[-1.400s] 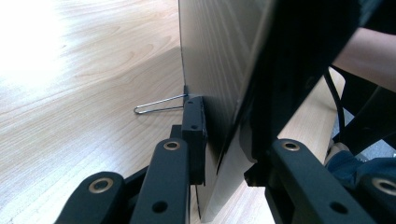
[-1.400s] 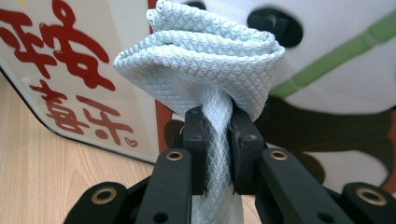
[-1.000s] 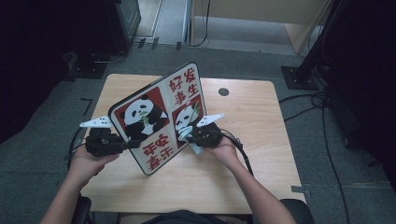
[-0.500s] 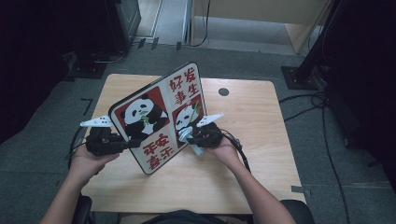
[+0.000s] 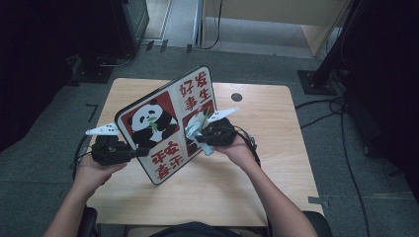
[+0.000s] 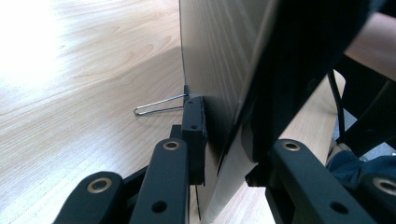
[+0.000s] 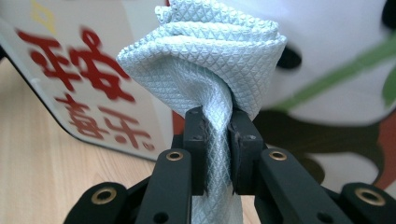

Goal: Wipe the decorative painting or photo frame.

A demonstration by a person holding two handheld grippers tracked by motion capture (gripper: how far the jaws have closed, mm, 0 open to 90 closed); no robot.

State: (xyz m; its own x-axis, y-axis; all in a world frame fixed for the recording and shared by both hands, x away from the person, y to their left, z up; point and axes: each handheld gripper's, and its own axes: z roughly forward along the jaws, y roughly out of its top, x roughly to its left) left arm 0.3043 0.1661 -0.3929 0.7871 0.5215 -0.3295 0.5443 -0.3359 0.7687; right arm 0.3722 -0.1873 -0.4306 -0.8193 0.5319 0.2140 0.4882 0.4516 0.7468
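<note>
The panda sign board [image 5: 165, 126] stands tilted above the bench [image 5: 257, 182], its long axis running near-left to far-right. The left gripper [image 5: 129, 152] clamps its near-left edge; the right gripper [image 5: 197, 137] pinches a pale cloth [image 7: 215, 60] against its printed face. Bare bench lies right.

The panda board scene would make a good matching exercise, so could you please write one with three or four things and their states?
Things:
1. panda board
2. cloth
3. left gripper
4. table

States:
A. pale blue, bunched, pinched between jaws
B. light wood, lying under everything
C. propped on edge, tilted
D. clamped on the board's edge

Pairs: 1-C, 2-A, 3-D, 4-B
</note>
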